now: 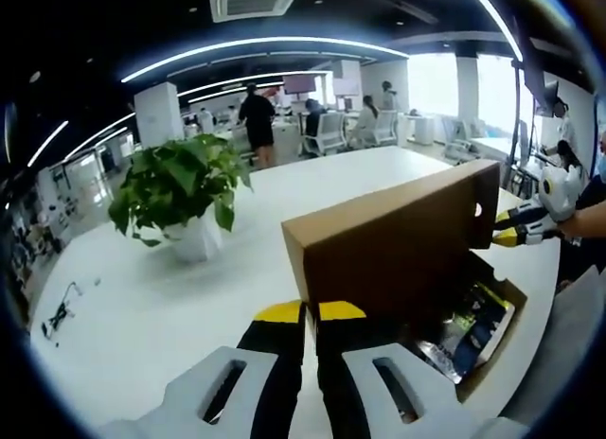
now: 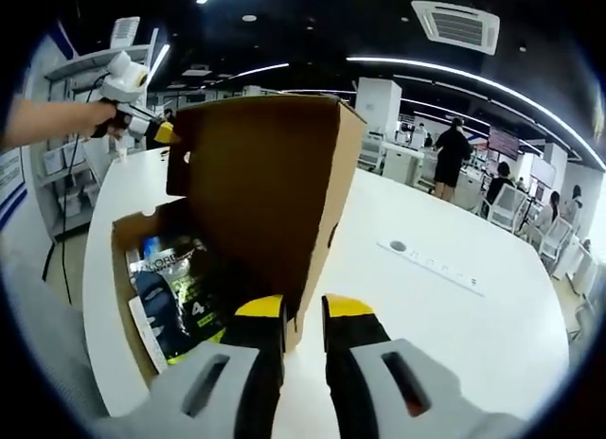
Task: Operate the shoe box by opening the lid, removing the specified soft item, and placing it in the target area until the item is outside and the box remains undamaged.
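Two tongs working shoe box (image 1: 492, 363) on white surface (image 1: 142, 307).

Left gripper view: left tongs (image 1: 311, 312) sitting near-together at corner of raised lid (image 1: 398, 240), cannot tell whether gripping it. Potted plant (image 1: 180, 184) standing behind.

Right gripper view: right tongs (image 2: 303, 307) pinching lid edge. Showing box interior better, printed soft pack (image 2: 180, 288) lying inside.

Pack looking light, crinkly, slippery. Pinching loose top edge likely best. Cardboard lid likely bending easily.
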Motion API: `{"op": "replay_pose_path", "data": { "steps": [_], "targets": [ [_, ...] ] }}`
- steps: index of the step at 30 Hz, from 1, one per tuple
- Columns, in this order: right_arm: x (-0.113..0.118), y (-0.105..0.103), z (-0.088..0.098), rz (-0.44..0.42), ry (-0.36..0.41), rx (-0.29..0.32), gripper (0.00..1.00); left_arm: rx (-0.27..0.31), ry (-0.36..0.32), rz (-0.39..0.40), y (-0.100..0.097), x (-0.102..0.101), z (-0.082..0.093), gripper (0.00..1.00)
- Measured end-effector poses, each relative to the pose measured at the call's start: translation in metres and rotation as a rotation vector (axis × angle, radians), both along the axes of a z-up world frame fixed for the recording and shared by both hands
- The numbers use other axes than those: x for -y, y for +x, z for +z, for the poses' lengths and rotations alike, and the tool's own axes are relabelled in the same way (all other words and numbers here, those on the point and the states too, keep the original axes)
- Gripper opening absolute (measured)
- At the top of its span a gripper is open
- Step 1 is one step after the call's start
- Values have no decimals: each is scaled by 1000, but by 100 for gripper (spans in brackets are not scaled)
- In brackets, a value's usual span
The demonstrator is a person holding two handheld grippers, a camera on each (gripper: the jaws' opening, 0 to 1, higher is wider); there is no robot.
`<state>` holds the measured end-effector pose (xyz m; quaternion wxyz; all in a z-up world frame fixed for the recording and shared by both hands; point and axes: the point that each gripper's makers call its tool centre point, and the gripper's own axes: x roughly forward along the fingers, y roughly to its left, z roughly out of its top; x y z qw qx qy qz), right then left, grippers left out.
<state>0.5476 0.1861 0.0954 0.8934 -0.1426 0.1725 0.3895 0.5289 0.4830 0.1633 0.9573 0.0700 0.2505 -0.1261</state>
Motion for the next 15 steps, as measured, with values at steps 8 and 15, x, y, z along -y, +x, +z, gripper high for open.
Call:
{"op": "replay_pose_path", "data": {
  "steps": [8, 15],
  "targets": [
    [-3, 3, -12, -11, -8, -39, 5, -10, -1, -4, 7, -1, 0, 0],
    [-4, 6, -15, -26, -9, -41, 2, -15, -6, 0, 13, -2, -1, 0]
  ]
}}
